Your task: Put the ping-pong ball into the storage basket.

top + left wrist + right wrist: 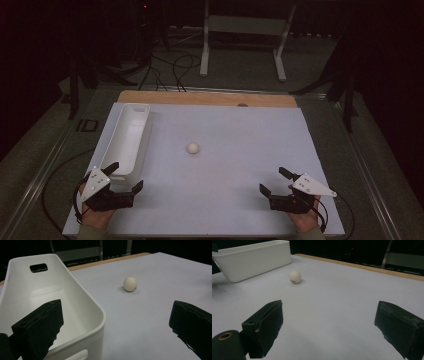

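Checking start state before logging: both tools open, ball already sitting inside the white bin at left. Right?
Not quite. The ball lies on the white table cover, apart from the white bin, which looks empty in the high view. Both the left tool and right tool are open.

Table (225,200): pale grey-white top, plain, no pattern; a tan wooden strip (207,98) shows along the far edge. Bin (127,137): glossy white inside and out. Ball (193,148): off-white, cream against the table, with a small dark mark on its side in the left gripper view. Left gripper (123,177) and right gripper (273,181): matte black jaws, each under a light grey plate dotted with small dark spots. Floor (240,65): dull grey-green, crossed by black cables. Background: near black.
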`<state>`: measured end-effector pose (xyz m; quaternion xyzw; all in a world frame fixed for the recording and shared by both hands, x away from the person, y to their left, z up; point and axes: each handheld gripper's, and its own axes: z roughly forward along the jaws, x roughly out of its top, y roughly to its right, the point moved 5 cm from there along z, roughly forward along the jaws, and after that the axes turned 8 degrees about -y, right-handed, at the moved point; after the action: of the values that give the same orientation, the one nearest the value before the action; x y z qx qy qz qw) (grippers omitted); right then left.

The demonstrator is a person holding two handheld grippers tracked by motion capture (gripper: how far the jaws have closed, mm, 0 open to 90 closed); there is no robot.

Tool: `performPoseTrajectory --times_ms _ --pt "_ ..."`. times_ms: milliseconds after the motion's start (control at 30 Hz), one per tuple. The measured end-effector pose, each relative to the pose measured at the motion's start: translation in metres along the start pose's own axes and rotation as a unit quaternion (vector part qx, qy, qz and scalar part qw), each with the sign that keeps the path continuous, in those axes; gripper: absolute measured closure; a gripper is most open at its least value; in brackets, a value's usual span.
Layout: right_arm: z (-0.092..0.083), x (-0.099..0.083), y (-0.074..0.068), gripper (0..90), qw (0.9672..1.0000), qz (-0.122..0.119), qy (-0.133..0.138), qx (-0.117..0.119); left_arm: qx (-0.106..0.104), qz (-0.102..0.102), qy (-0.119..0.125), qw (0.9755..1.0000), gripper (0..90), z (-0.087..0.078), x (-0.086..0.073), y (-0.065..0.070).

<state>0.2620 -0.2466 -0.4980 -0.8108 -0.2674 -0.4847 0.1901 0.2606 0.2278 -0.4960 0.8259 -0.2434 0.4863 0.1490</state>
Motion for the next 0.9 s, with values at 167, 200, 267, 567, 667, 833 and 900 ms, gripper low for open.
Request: performPoseTrajectory --times_ms 167,200,267,567,667,833,900 --pt "-0.001 0.001 0.0 7.8 1.0 0.002 0.004 0.002 0.0 -0.001 0.001 1.0 0.0 0.0 0.001 0.0" --pt "-0.001 0.001 0.0 7.8 1.0 0.002 0.005 0.003 -0.001 -0.001 0.001 1.0 0.0 0.0 0.001 0.0" --pt "-0.001 0.001 0.0 7.8 1.0 0.003 0.004 0.002 -0.001 -0.001 0.001 1.0 0.0 0.0 0.001 0.0" --pt "0.0 0.002 0.0 7.8 1.0 0.006 0.0 0.001 -0.004 -0.003 -0.012 0.9999 0.0 -0.002 0.004 0.003" --pt "0.0 0.002 0.001 7.8 1.0 0.005 0.0 0.001 -0.005 0.004 -0.015 0.9999 0.0 -0.003 0.008 0.007" --pt "0.001 0.001 0.003 7.8 1.0 0.005 0.0 -0.002 -0.008 0.007 -0.017 0.9998 0.0 -0.004 0.015 0.01" --pt "0.002 0.0 0.005 7.8 1.0 0.004 -0.001 -0.003 -0.008 0.004 -0.02 0.9998 0.0 -0.004 0.017 0.01"
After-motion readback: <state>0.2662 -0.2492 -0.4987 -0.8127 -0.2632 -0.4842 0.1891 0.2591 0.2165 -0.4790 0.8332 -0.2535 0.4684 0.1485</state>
